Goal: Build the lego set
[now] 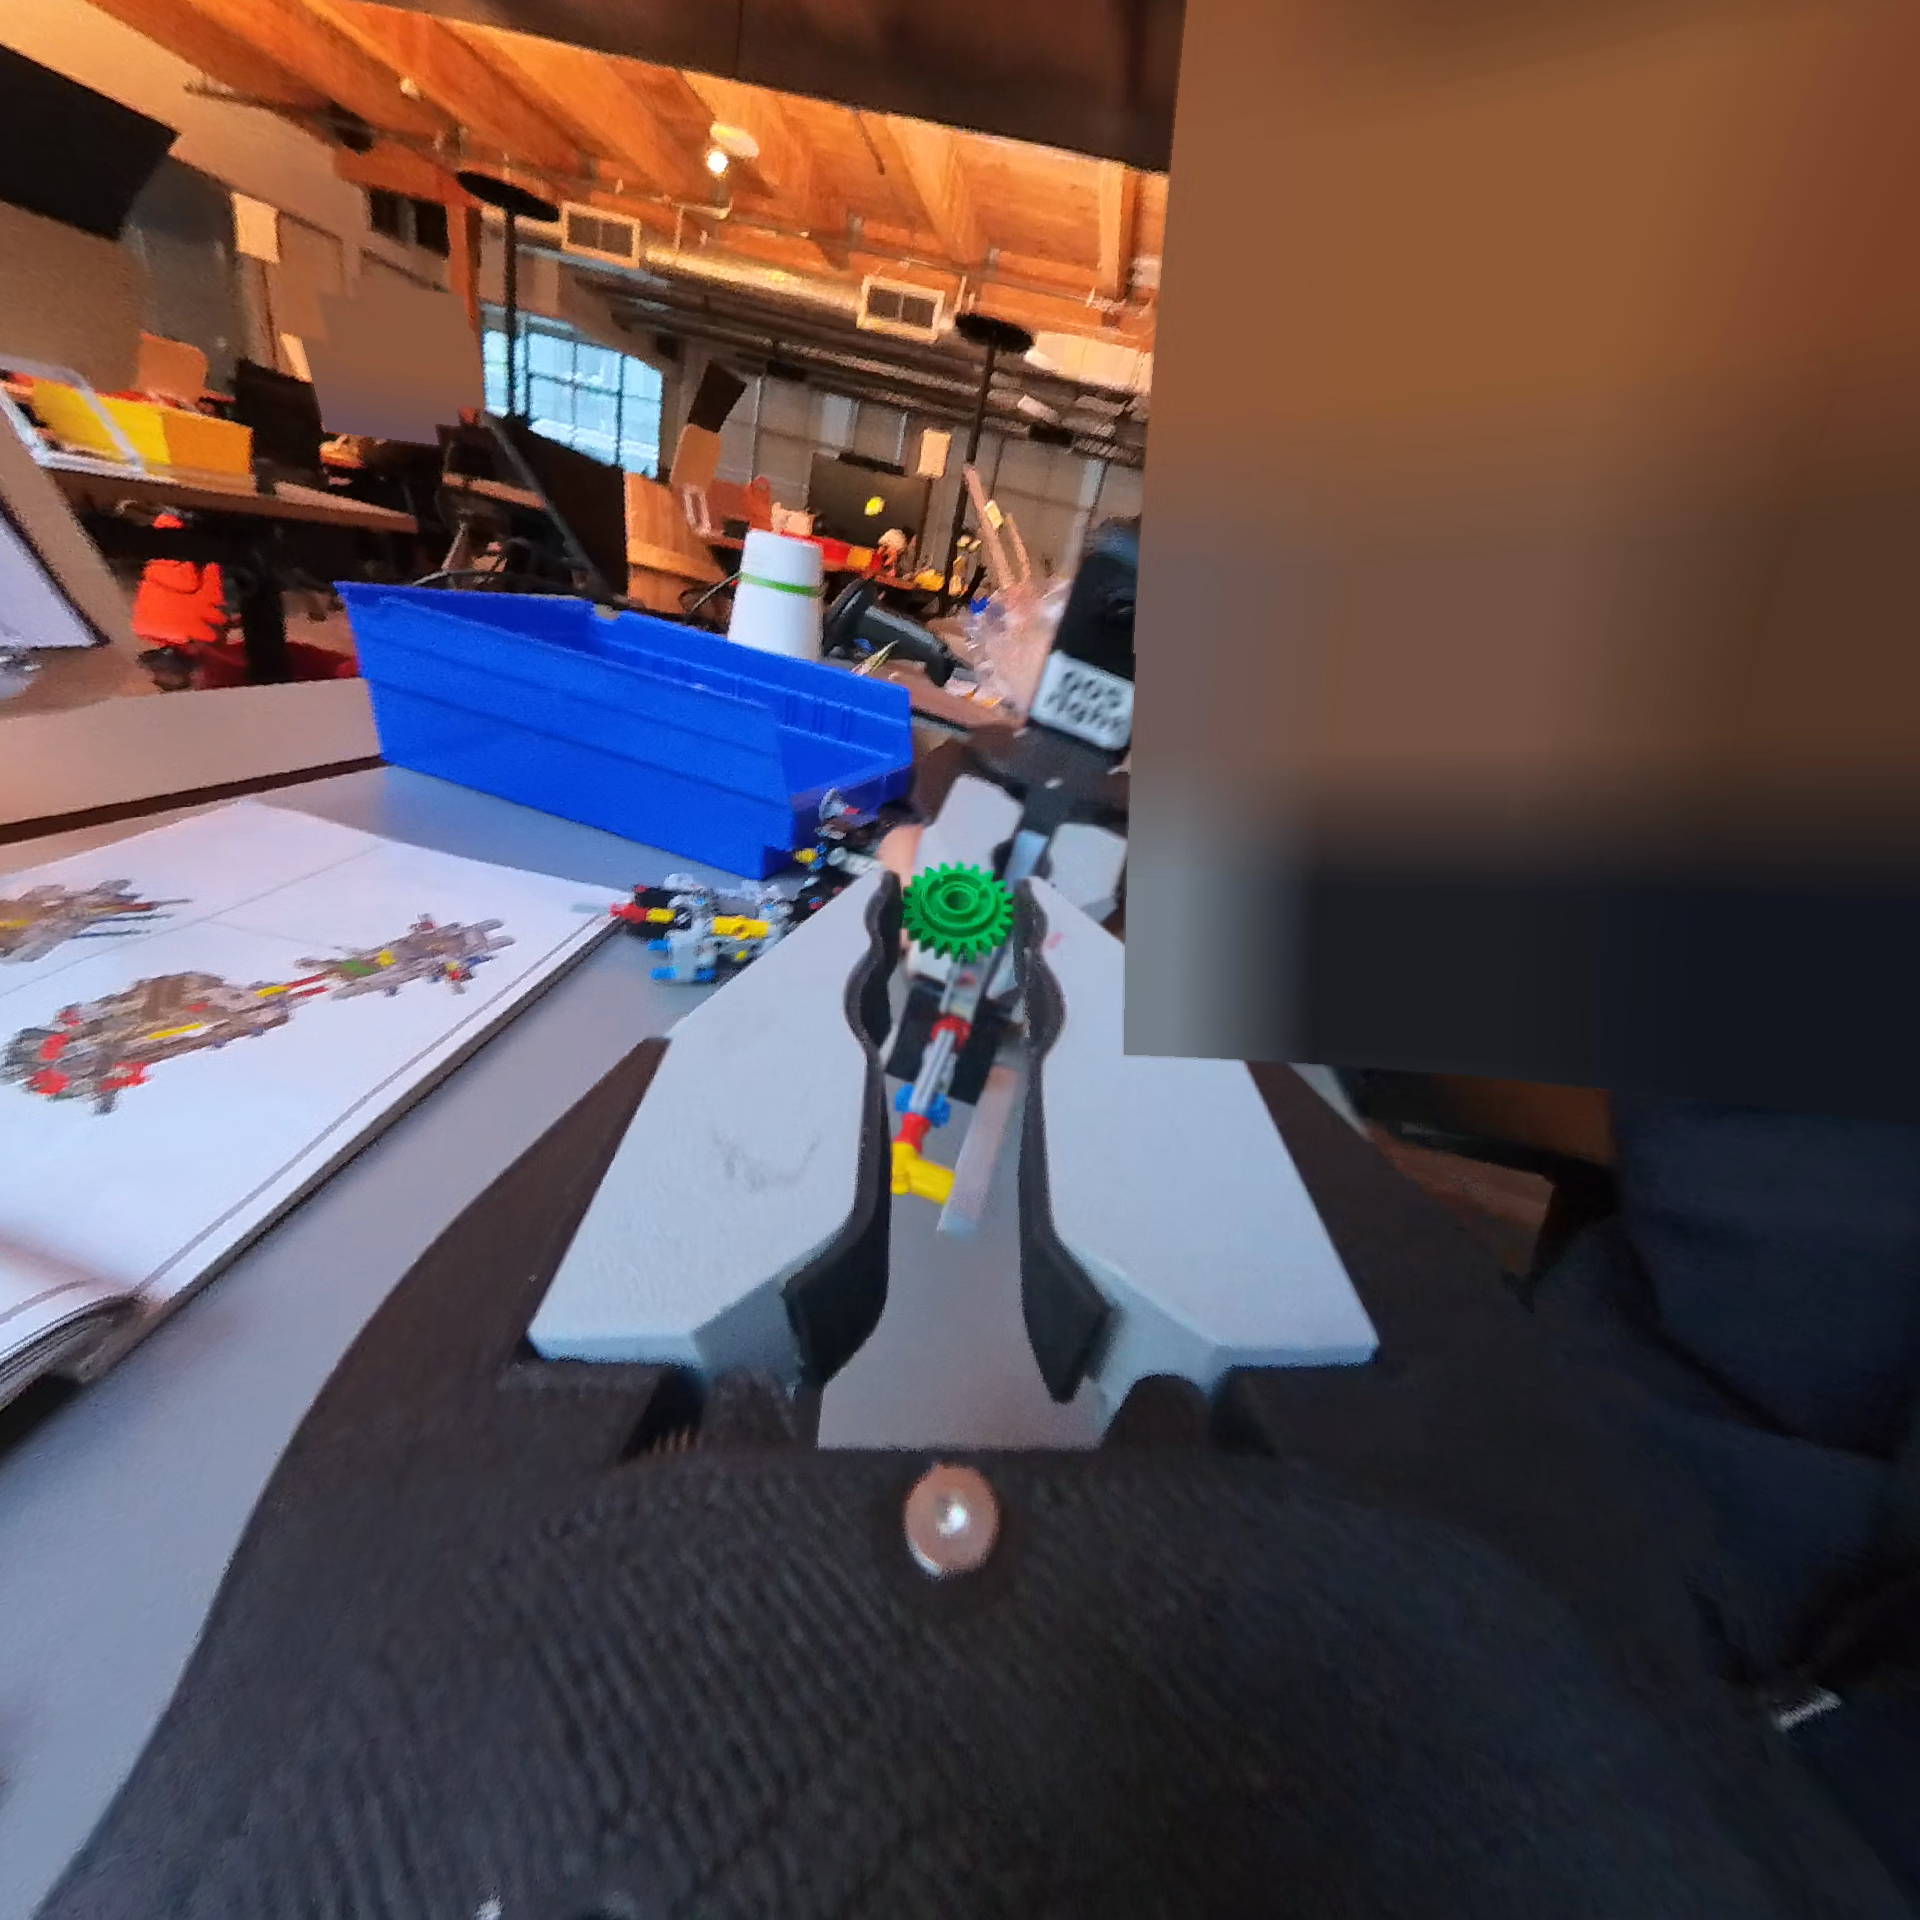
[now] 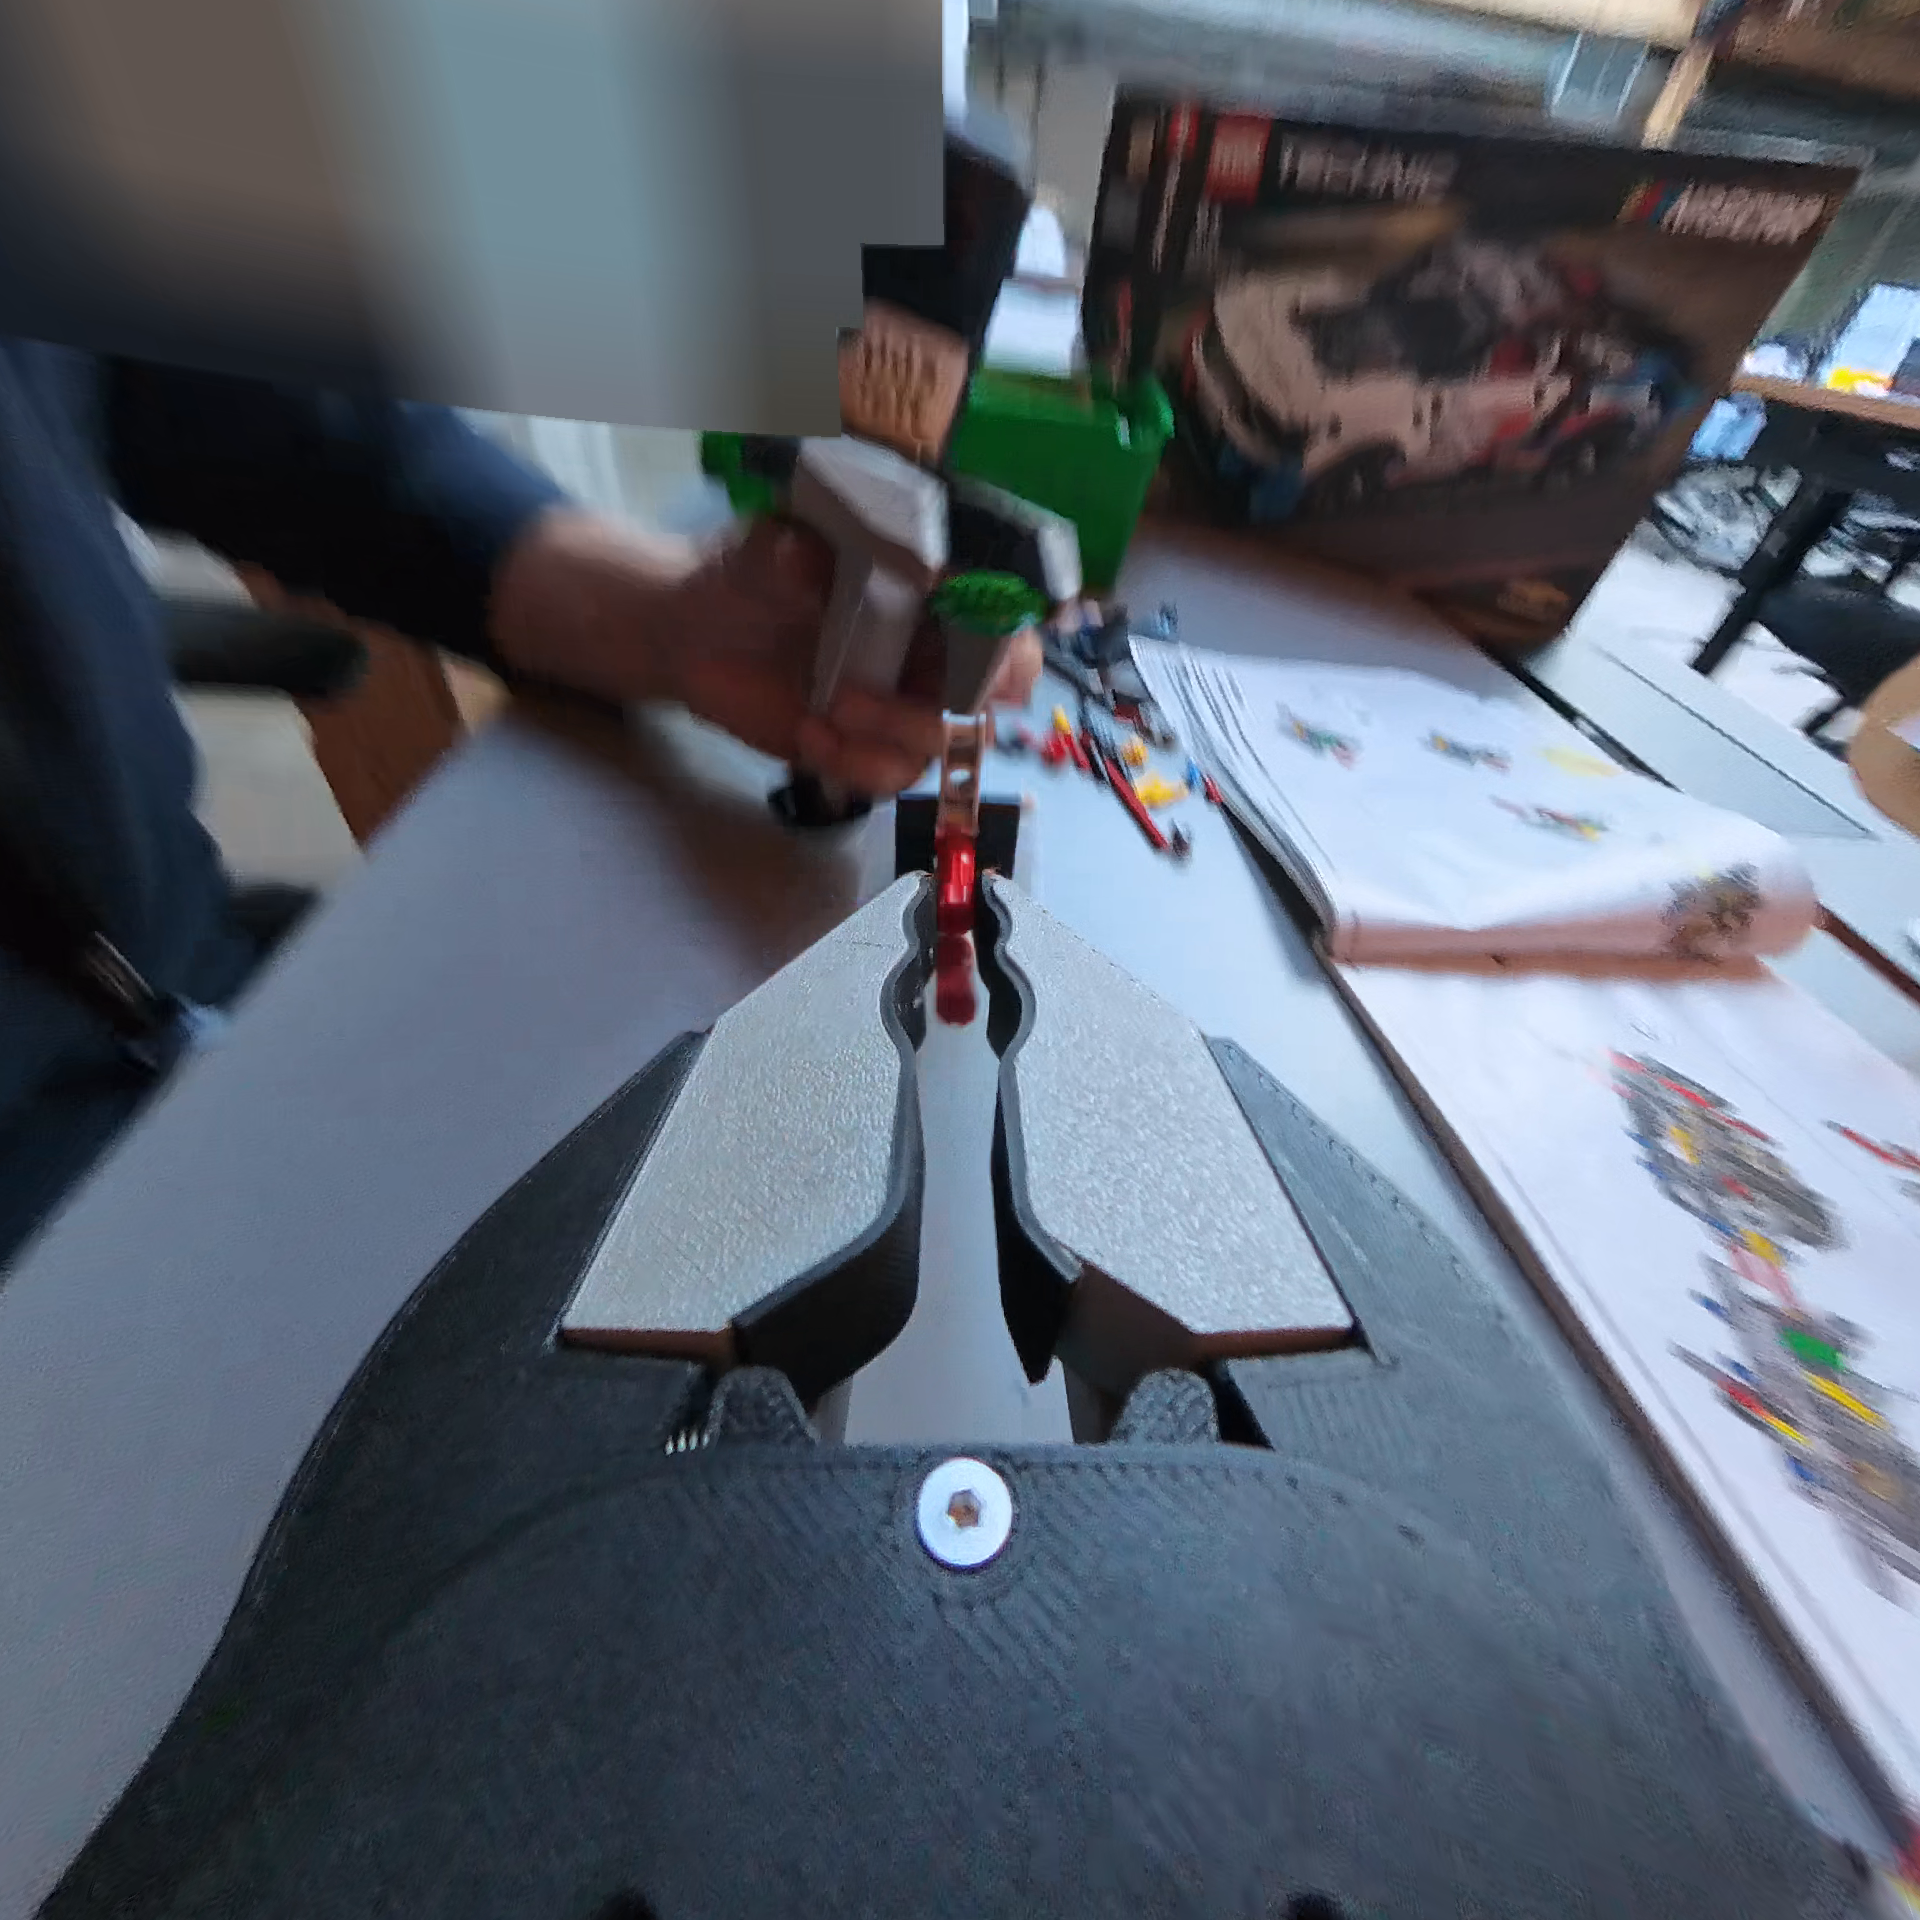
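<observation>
My left gripper (image 1: pixel 956 906) is shut on a green gear (image 1: pixel 956 912), with both pads pressed against its teeth. Under the gear a thin grey axle assembly (image 1: pixel 940 1049) with red, blue and yellow pieces runs back between my fingers. In the right wrist view the left gripper (image 2: pixel 935 582), held in a hand (image 2: pixel 727 644), carries the same gear (image 2: pixel 982 601). My right gripper (image 2: pixel 954 906) is shut on a red piece (image 2: pixel 954 883) at the near end of a grey beam (image 2: pixel 961 764) that reaches up to the gear. The right gripper's grey fingers (image 1: pixel 1081 862) show behind the gear.
A blue bin (image 1: pixel 623 717) stands on the grey table behind loose small parts (image 1: pixel 707 930). An open instruction booklet (image 1: pixel 260 987) lies at the left; it also shows in the right wrist view (image 2: pixel 1455 790). A big set box (image 2: pixel 1434 343) and a green bin (image 2: pixel 1060 457) stand at the back.
</observation>
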A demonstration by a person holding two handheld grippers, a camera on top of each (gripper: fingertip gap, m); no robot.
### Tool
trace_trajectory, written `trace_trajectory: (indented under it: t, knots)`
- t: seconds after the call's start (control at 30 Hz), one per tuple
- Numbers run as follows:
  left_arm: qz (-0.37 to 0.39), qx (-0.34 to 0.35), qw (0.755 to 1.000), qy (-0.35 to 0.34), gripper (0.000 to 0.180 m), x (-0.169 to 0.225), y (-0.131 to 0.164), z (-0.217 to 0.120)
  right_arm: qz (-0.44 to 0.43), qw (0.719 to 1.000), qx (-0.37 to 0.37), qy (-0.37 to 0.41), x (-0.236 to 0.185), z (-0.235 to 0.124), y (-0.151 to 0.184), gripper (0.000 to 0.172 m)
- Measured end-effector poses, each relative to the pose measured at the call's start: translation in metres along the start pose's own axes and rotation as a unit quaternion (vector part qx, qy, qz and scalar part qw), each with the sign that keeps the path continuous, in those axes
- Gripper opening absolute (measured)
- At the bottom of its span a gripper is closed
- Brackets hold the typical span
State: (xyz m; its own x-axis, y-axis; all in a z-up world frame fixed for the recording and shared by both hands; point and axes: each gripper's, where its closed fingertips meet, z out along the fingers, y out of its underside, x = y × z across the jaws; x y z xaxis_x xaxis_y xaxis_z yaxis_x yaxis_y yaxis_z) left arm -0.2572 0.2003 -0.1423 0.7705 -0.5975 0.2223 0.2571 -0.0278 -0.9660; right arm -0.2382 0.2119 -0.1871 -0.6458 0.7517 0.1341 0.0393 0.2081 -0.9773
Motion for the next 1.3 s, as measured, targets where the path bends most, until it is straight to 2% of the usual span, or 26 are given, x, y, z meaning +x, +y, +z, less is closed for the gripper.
trace_trajectory:
  t: [0.13, 0.33, 0.4, 0.47, 0.53, 0.63, 0.73, 0.83, 0.93, 1.13, 1.3]
  knots:
    - [0.016, -0.054, 0.998, -0.039, 0.017, -0.019, 0.015, -0.004, -0.054, 0.993, -0.105, 0.012, -0.003, -0.001, 0.028, 0.003]
    - [0.009, -0.067, 0.998, -0.015, 0.017, -0.014, 0.019, -0.003, -0.023, 0.985, -0.172, -0.011, -0.007, -0.004, 0.052, 0.003]
    - [0.015, -0.079, 0.997, 0.005, 0.017, -0.006, 0.023, -0.001, -0.017, 0.983, -0.181, -0.012, -0.006, -0.006, 0.055, 0.003]
    - [-0.014, -0.086, 0.994, 0.062, 0.017, 0.012, 0.026, 0.001, -0.018, 0.982, -0.186, -0.016, -0.007, -0.008, 0.058, 0.005]
    - [-0.043, -0.054, 0.994, 0.089, 0.017, 0.021, 0.017, 0.002, -0.018, 0.982, -0.188, -0.011, -0.005, -0.010, 0.058, 0.017]
    - [-0.094, -0.020, 0.991, 0.093, 0.017, 0.016, 0.009, 0.003, -0.027, 0.985, -0.172, 0.008, -0.001, -0.013, 0.046, 0.024]
    - [-0.174, 0.031, 0.980, 0.095, 0.017, 0.007, -0.002, 0.001, -0.031, 0.992, -0.108, 0.050, 0.009, -0.013, 0.012, 0.025]
    - [-0.257, 0.086, 0.958, 0.089, 0.017, -0.005, -0.010, 0.001, -0.064, 0.989, -0.039, 0.124, 0.015, -0.010, -0.027, 0.025]
    - [-0.327, 0.130, 0.931, 0.096, 0.017, -0.011, -0.015, 0.005, -0.106, 0.977, -0.034, 0.180, 0.011, 0.002, -0.042, 0.025]
    - [-0.351, 0.119, 0.923, 0.101, 0.017, -0.006, -0.005, 0.016, -0.159, 0.948, -0.060, 0.268, 0.019, 0.011, -0.051, 0.026]
    - [-0.351, 0.133, 0.922, 0.099, 0.017, -0.007, -0.010, 0.015, -0.183, 0.934, -0.068, 0.299, 0.024, 0.008, -0.051, 0.028]
